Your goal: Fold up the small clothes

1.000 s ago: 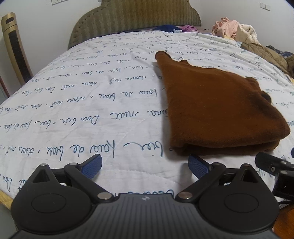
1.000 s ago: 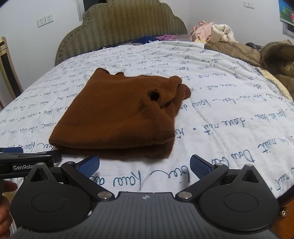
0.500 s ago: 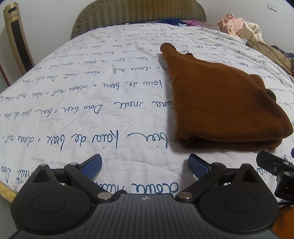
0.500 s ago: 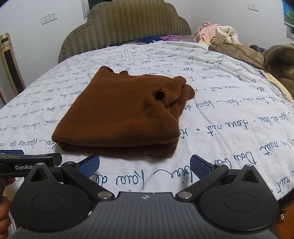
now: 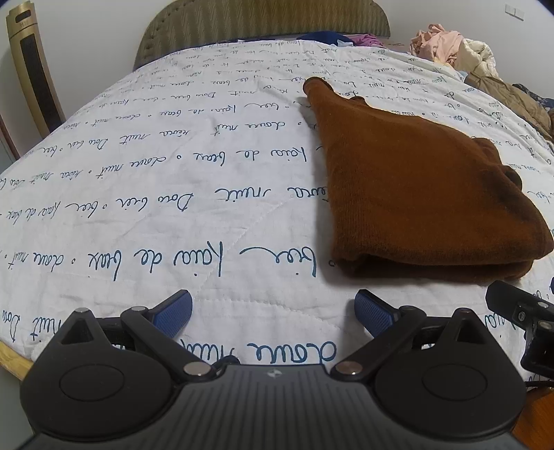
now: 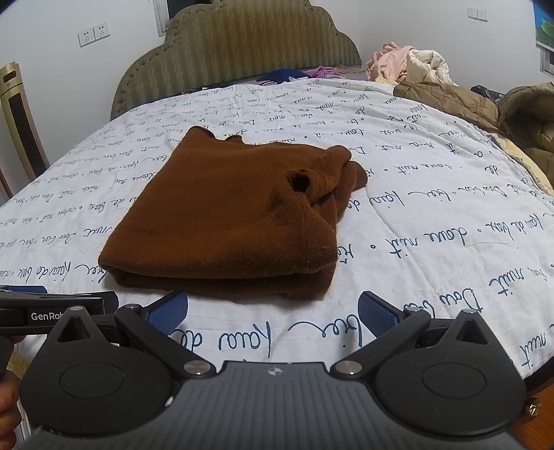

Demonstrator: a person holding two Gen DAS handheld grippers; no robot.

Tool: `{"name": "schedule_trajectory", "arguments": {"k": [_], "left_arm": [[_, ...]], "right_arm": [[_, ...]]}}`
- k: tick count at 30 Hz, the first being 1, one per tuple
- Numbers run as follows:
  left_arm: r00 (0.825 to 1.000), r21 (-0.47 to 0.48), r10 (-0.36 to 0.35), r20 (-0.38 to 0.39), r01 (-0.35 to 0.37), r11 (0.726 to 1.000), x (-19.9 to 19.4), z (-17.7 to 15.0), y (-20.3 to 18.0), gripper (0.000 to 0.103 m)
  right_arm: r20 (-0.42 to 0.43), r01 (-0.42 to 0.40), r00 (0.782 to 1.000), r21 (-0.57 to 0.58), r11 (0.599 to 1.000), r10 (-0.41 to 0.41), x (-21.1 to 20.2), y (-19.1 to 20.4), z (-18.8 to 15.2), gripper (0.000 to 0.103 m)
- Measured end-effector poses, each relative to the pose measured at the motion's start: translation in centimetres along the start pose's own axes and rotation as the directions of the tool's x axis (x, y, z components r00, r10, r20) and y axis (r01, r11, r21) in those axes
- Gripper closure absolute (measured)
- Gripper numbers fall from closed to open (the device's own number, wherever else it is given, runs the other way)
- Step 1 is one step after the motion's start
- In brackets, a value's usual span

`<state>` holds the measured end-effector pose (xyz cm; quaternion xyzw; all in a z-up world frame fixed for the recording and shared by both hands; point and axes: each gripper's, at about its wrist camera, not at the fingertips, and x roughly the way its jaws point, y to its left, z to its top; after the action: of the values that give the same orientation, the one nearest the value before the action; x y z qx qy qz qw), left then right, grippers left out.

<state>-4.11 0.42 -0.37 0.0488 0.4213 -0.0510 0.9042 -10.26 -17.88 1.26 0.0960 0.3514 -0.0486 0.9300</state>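
Brown garment point(image 6: 228, 214), folded into a flat stack, lies on the script-printed bedspread point(image 6: 415, 221) of the bed, with the left gripper point(image 5: 273, 311) and right gripper point(image 6: 273, 308) just short of its near edge, jaws of both spread wide and holding nothing.

White quilted bedspread point(image 6: 432, 214) with blue cursive lettering fills the middle of both views. Up top, an olive padded headboard point(image 6: 242, 45) with a zigzag weave against the white wall. Upper left of the right-wrist frame, a pair of wall sockets point(image 6: 93, 33); far left edge, a tall gold-and-black tower unit point(image 6: 20, 121). Upper right, a heap of pink and cream laundry point(image 6: 412, 64), and just below it a tan padded jacket point(image 6: 460, 102) bunched along the bed's right edge.
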Motion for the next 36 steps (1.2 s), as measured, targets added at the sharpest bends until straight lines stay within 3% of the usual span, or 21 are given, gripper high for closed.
{"name": "schedule_trajectory", "arguments": {"k": [36], "left_arm": [[1.000, -0.008, 0.004, -0.005, -0.004, 1.000, 0.11, -0.08, 0.20, 0.002]], "right_arm": [[-0.007, -0.007, 1.000, 0.004, 1.000, 0.007, 0.17, -0.15, -0.27, 0.000]]}}
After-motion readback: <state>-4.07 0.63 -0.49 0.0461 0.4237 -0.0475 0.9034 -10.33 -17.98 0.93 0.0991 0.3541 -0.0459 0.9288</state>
